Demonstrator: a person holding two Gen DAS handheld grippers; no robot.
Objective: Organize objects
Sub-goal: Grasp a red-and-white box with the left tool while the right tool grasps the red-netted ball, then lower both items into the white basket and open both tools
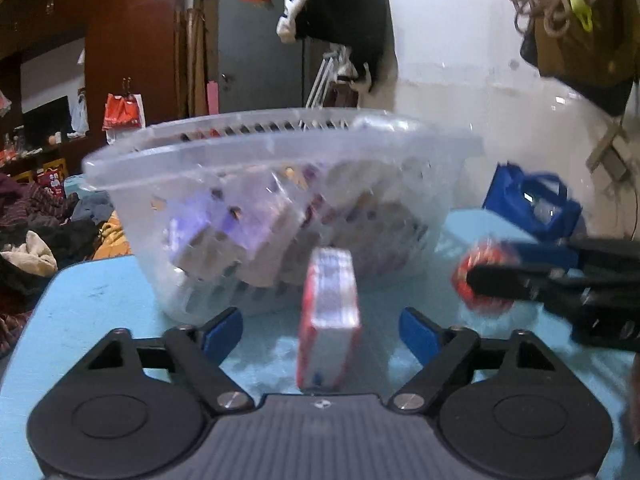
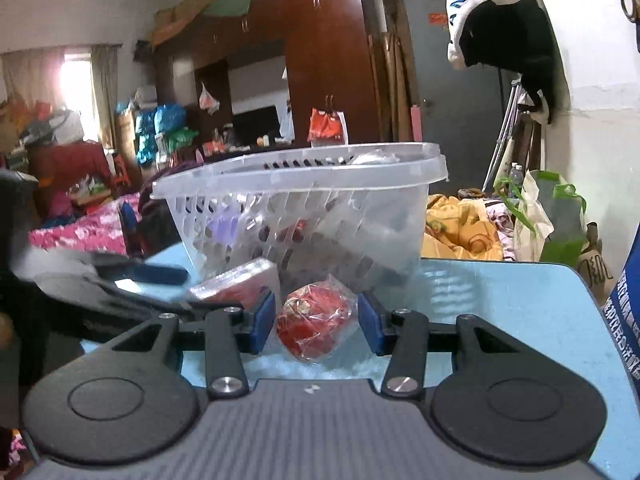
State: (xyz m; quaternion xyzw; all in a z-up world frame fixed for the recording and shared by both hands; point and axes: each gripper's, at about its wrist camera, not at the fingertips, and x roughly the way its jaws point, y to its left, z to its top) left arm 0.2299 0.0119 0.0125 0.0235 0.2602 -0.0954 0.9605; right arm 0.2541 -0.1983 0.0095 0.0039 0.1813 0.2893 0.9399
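A clear slotted plastic basket [image 1: 280, 152] [image 2: 300, 172] holding several small packs stands on the light blue table [image 1: 100, 292] [image 2: 500, 300]. In front of it a red and white pack [image 1: 330, 316] [image 2: 240, 280] stands on its edge. My left gripper [image 1: 320, 328] is open around that pack, with a gap between each blue pad and its sides. To the right, my right gripper [image 2: 317, 320] is shut on a red item in clear wrapping [image 2: 316, 320] [image 1: 476, 276], low over the table. In the left wrist view the right gripper's dark fingers [image 1: 504, 276] reach in from the right.
A blue bag [image 1: 536, 204] sits behind the table's right side against the white wall. Green and white bags [image 2: 552, 216] and yellow cloth lie beyond the far table edge. A heap of clothes [image 1: 40, 220] lies off the table's left edge.
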